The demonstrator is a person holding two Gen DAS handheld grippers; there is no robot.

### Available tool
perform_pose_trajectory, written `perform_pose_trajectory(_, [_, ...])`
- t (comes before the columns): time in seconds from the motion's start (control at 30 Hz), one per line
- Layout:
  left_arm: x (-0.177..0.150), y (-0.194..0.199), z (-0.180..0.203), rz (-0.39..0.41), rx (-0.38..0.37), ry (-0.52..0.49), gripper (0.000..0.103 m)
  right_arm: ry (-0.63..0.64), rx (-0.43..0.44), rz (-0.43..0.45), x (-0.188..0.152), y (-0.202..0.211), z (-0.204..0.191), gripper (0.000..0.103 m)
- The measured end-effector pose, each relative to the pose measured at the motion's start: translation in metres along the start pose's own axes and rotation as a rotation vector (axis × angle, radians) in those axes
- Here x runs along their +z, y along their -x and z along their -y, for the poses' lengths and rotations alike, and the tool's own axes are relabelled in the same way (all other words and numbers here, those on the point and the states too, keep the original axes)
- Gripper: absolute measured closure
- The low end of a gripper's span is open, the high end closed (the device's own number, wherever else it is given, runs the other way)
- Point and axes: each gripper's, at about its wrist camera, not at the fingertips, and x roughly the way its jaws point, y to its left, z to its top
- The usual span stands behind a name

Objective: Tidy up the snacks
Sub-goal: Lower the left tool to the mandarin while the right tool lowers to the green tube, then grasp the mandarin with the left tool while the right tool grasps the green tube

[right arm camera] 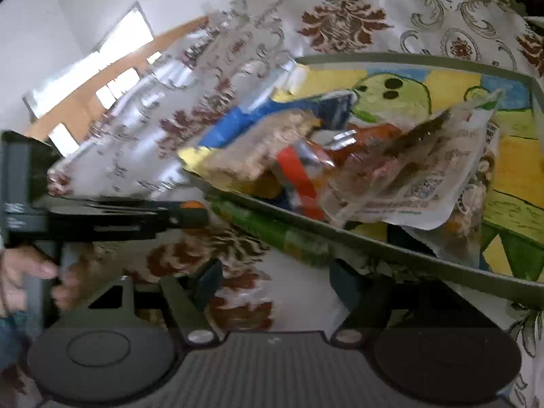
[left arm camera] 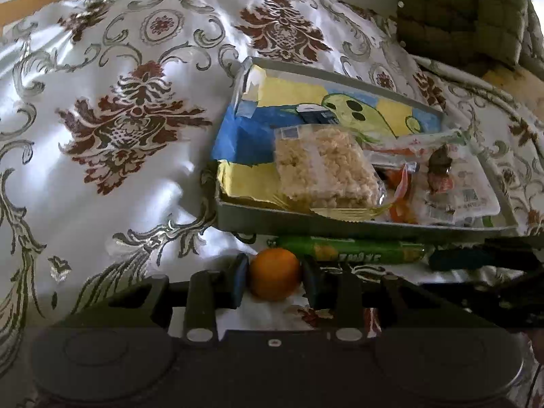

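Observation:
In the left wrist view my left gripper [left arm camera: 274,277] is shut on a small orange fruit [left arm camera: 274,277] just above the patterned cloth. Behind it lies a green snack tube [left arm camera: 350,250], and beyond that a grey tray [left arm camera: 258,219] holding a puffed rice cake pack [left arm camera: 323,170] and a clear snack packet [left arm camera: 455,180]. In the blurred right wrist view my right gripper [right arm camera: 275,289] is open and empty over the cloth, just short of the green tube [right arm camera: 272,227] and the tray's near rim [right arm camera: 391,248]. The left gripper [right arm camera: 136,214] shows at its left.
A white satin cloth with brown and silver ornaments [left arm camera: 112,125] covers the surface. The tray has a colourful bird drawing [left arm camera: 353,108] on its floor. A dark quilted item [left arm camera: 465,13] stands at the back right. A wooden edge [right arm camera: 68,115] shows beyond the cloth.

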Motion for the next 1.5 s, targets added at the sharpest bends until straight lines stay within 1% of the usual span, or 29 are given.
perform_pose_trajectory(0.1, [-0.001,-0.001,0.000,-0.002,0.003,-0.003,0.067,0.014,-0.023,0.004,-0.001,-0.008,-0.002,0.037])
perform_pose_trajectory(0.23, [0.000,-0.001,-0.004,-0.011,-0.005,0.028,0.067,-0.005,-0.029,0.004,0.000,-0.018,-0.001,0.036])
perform_pose_trajectory(0.3, [0.001,0.000,-0.005,-0.019,-0.002,0.038,0.067,-0.016,-0.016,0.010,0.000,-0.019,0.000,0.036])
perform_pose_trajectory(0.37, [0.003,0.002,-0.006,-0.029,0.012,0.040,0.067,0.004,0.009,0.007,0.000,-0.017,-0.002,0.037])
perform_pose_trajectory(0.43, [0.004,0.004,-0.006,-0.038,0.030,0.044,0.067,0.034,0.069,-0.006,0.000,-0.015,-0.007,0.037])
perform_pose_trajectory(0.47, [0.004,0.005,-0.007,-0.041,0.038,0.048,0.067,0.052,0.080,-0.010,0.000,-0.014,-0.011,0.037])
perform_pose_trajectory(0.53, [0.005,0.007,-0.009,-0.045,0.048,0.057,0.067,0.094,0.062,-0.025,0.002,-0.013,-0.019,0.037])
perform_pose_trajectory(0.57, [0.005,0.007,-0.009,-0.047,0.051,0.061,0.067,0.092,0.045,-0.032,0.004,-0.013,-0.019,0.037])
perform_pose_trajectory(0.73, [0.006,0.008,-0.010,-0.051,0.062,0.071,0.067,0.020,-0.061,-0.029,0.007,-0.013,-0.011,0.037])
perform_pose_trajectory(0.77, [0.006,0.008,-0.010,-0.052,0.064,0.075,0.067,-0.006,-0.067,-0.027,0.007,-0.014,-0.007,0.037])
perform_pose_trajectory(0.9, [0.006,0.012,-0.012,-0.048,0.081,0.103,0.067,-0.104,-0.045,0.012,0.007,-0.020,0.004,0.036])
perform_pose_trajectory(1.0, [0.006,0.016,-0.015,-0.048,0.098,0.119,0.067,-0.182,0.013,0.045,0.006,-0.021,0.012,0.035])
perform_pose_trajectory(1.07, [0.005,0.019,-0.018,-0.051,0.112,0.126,0.068,-0.161,0.058,0.043,0.006,-0.019,0.011,0.038])
perform_pose_trajectory(1.17, [0.004,0.025,-0.026,-0.053,0.125,0.156,0.068,-0.058,0.137,-0.003,0.006,-0.015,-0.004,0.038])
perform_pose_trajectory(1.23, [0.002,0.030,-0.034,-0.054,0.119,0.193,0.068,0.028,0.164,-0.034,0.004,-0.012,-0.020,0.038])
perform_pose_trajectory(1.3, [0.002,0.033,-0.041,-0.056,0.107,0.229,0.068,0.065,0.179,-0.059,0.005,-0.010,-0.029,0.038])
perform_pose_trajectory(1.37, [0.002,0.035,-0.045,-0.055,0.099,0.249,0.068,0.074,0.163,-0.063,0.008,-0.009,-0.031,0.038])
perform_pose_trajectory(1.5, [0.002,0.034,-0.043,-0.056,0.103,0.240,0.068,0.074,0.057,-0.050,0.018,-0.017,-0.030,0.039])
